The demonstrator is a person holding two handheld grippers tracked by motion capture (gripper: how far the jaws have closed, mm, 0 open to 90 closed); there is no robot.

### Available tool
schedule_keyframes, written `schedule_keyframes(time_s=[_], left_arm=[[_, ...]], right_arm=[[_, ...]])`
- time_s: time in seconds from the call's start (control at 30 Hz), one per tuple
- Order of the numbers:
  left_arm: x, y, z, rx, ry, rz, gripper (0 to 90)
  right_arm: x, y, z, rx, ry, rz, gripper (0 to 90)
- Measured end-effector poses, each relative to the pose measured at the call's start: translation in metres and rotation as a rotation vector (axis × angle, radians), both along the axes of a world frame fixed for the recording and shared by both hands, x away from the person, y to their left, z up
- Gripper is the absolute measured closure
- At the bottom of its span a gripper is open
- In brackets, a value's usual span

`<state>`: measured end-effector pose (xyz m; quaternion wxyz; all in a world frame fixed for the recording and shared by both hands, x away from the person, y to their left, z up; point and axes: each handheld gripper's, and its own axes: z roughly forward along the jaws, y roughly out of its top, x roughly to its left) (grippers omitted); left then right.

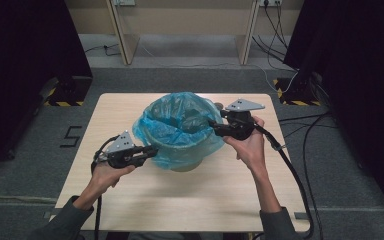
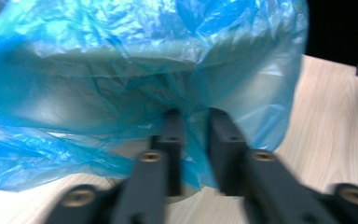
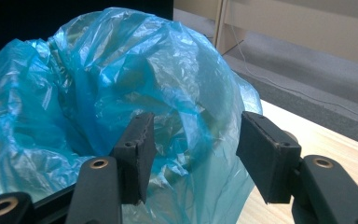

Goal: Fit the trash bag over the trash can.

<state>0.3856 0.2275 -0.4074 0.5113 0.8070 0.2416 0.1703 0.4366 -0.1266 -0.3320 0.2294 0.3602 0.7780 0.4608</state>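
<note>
A pale bin [image 1: 182,150] stands near the middle of the wooden bench [image 1: 130,200], lined with a blue plastic bag [image 1: 180,122]. The bag's top is folded outward over the rim and hangs loosely down the outside wall, crumpled all round; its lower edge stops short of the bench surface on the near side.

Left gripper [image 1: 150,151]: held level at the bin's near-left side, pointing toward the bin wall. In the left gripper view the jaws stand close together with a fold of the bag's hanging skirt [image 2: 193,140] pinched between them, low on the outside of the bin. The left hand [image 1: 107,175] grasps the gripper body from below.

Right gripper [image 1: 214,125]: held at the bin's right rim, pointing inward across the opening. In the right gripper view the jaws stand partly apart, with the bag-covered rim [image 3: 200,140] between them; the left pad lies against the plastic, while the right pad stands clear of it, so nothing is gripped. The right hand [image 1: 250,145] supports the gripper from beneath, and its cable [image 1: 290,175] trails back toward the bench's near-right corner.

Surroundings: the bench stands on grey floor [image 1: 30,165]; a marking resembling the figure five [image 1: 71,136] lies on the floor to the left. Dark curtains [image 1: 25,60] flank both sides.
</note>
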Motion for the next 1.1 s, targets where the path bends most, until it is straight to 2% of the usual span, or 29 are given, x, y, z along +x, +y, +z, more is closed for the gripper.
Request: schedule_keyframes(time_s=[0.03,0.13,0.17,0.2,0.27,0.33,0.47,0.5,0.57,0.67,0.7,0.77,0.8,0.83,0.87,0.9,0.93,1.0,1.07,1.1], left_arm=[[0.003,0.006,-0.001,0.006,0.001,0.002,89.2],[0.006,0.014,-0.003,0.031,-0.008,0.023,89.6],[0.011,0.024,-0.006,0.051,-0.016,0.055,89.7],[0.011,0.024,-0.006,0.051,-0.016,0.055,89.7],[0.02,0.035,-0.009,0.052,-0.015,0.107,89.7],[0.034,0.049,-0.013,0.018,0.001,0.16,89.6],[0.044,0.056,-0.017,0.002,0.015,0.183,89.4],[0.047,0.057,-0.017,-0.006,0.013,0.188,89.3],[0.048,0.057,-0.017,-0.011,0.009,0.188,89.2],[0.051,0.054,-0.015,-0.02,0.006,0.188,88.5],[0.052,0.053,-0.015,-0.02,0.003,0.183,88.4],[0.052,0.05,-0.014,-0.015,0.0,0.174,88.3],[0.052,0.05,-0.014,-0.015,0.0,0.174,88.3],[0.053,0.048,-0.014,-0.015,0.001,0.168,88.3],[0.053,0.048,-0.014,-0.015,0.001,0.168,88.3],[0.053,0.047,-0.014,-0.022,0.0,0.164,88.3],[0.053,0.047,-0.014,-0.022,0.0,0.164,88.3],[0.053,0.047,-0.014,-0.025,0.0,0.163,88.2],[0.053,0.048,-0.015,-0.024,0.002,0.164,88.2],[0.053,0.048,-0.015,-0.024,0.0,0.164,88.2]], right_arm=[[0.0,-0.001,0.001,0.0,-0.004,0.0,46.8],[0.0,-0.002,0.002,0.002,-0.005,-0.004,46.9],[0.001,-0.003,0.005,0.002,-0.008,-0.008,46.9],[0.001,-0.003,0.005,0.002,-0.008,-0.008,46.9],[0.002,-0.003,0.007,0.005,-0.01,-0.007,46.9],[0.006,0.0,0.011,0.017,-0.01,-0.005,46.8],[0.013,0.006,0.015,0.002,-0.01,-0.008,46.6],[0.021,0.01,0.016,-0.004,0.003,-0.019,45.4],[0.025,0.012,0.016,-0.008,0.011,-0.026,43.7],[0.05,0.017,0.007,0.004,0.077,-0.044,37.1],[0.055,0.018,0.004,0.001,0.088,-0.051,37.3],[0.062,0.019,-0.001,0.008,0.111,-0.046,43.8],[0.062,0.019,-0.001,0.008,0.111,-0.046,43.8],[0.068,0.02,-0.008,0.023,0.138,-0.007,54.3],[0.068,0.02,-0.008,0.023,0.138,-0.007,54.3],[0.07,0.02,-0.012,0.017,0.135,0.004,63.0],[0.07,0.02,-0.012,0.017,0.135,0.004,63.0],[0.07,0.018,-0.011,0.004,0.108,-0.003,71.5],[0.069,0.013,-0.009,0.017,0.085,-0.001,80.7],[0.069,0.008,-0.007,0.041,0.08,0.014,84.7]])
